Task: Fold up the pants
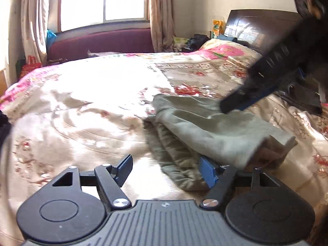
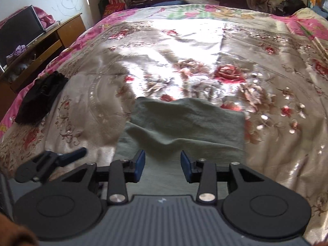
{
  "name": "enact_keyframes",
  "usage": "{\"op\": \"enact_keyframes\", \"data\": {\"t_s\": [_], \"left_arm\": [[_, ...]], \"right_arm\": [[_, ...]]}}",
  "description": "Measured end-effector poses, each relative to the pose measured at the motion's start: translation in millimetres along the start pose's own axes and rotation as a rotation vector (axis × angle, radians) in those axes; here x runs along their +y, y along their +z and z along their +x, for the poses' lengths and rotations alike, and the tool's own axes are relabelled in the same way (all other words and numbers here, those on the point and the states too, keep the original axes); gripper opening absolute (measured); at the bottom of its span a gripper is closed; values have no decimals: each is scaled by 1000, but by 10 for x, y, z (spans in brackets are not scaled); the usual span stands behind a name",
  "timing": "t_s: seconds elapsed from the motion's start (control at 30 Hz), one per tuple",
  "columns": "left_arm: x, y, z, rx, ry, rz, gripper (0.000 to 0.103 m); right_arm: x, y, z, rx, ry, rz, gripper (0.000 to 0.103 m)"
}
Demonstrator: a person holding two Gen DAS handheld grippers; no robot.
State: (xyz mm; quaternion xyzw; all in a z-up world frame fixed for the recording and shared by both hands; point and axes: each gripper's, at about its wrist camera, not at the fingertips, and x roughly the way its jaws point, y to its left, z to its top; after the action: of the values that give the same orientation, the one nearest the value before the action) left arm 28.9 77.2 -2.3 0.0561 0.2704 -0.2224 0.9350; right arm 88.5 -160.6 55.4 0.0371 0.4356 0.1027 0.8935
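Note:
The olive-green pants (image 2: 180, 123) lie folded in a thick bundle (image 1: 205, 127) on the floral bedspread (image 2: 184, 41). My right gripper (image 2: 163, 161) hovers over the near edge of the bundle. Its blue pads stand apart, with only cloth lying below the gap. In the left wrist view it reaches in from the upper right, its tip (image 1: 231, 102) at the top layer of the pants. My left gripper (image 1: 166, 167) stands wide open at the left end of the bundle. Its right pad (image 1: 208, 172) is against the folded edge, its left pad over bare bedspread. One left finger (image 2: 71, 155) shows in the right wrist view.
A black cloth (image 2: 39, 98) lies near the bed's left edge. Beyond that edge stands a wooden desk (image 2: 51, 39) with a dark screen. A dark headboard (image 1: 256, 26), a maroon sofa (image 1: 102, 41) and a bright window (image 1: 102, 0) bound the far side.

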Motion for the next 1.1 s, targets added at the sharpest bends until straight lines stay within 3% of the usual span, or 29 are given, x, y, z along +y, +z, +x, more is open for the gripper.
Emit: {"op": "enact_keyframes", "data": {"t_s": [0.17,0.37,0.5,0.67,0.7,0.77,0.83,0.97,1.1], "left_arm": [[190,56,-111,37,-12,-46,84],[125,374,225,66,-86,-36,84],[47,541,522,110,-70,4,83],[182,814,635,109,-122,-71,83],[158,852,701,118,-115,-56,81],[74,870,895,171,-82,9,66],[35,834,1068,235,-78,41,45],[88,855,1144,255,-88,19,36],[110,928,1185,244,-86,21,30]], "right_arm": [[-206,-386,-111,-2,49,-19,39],[-60,-793,68,40,126,-86,40],[-51,-880,87,2,145,-114,41],[-220,-896,131,-17,214,-47,42],[-248,-894,130,-22,224,-30,42],[-275,-886,90,-43,236,-7,42],[-258,-878,14,-72,229,-17,42],[-76,-858,-188,-175,227,-150,42],[253,-790,-26,-260,248,-313,41]]}}
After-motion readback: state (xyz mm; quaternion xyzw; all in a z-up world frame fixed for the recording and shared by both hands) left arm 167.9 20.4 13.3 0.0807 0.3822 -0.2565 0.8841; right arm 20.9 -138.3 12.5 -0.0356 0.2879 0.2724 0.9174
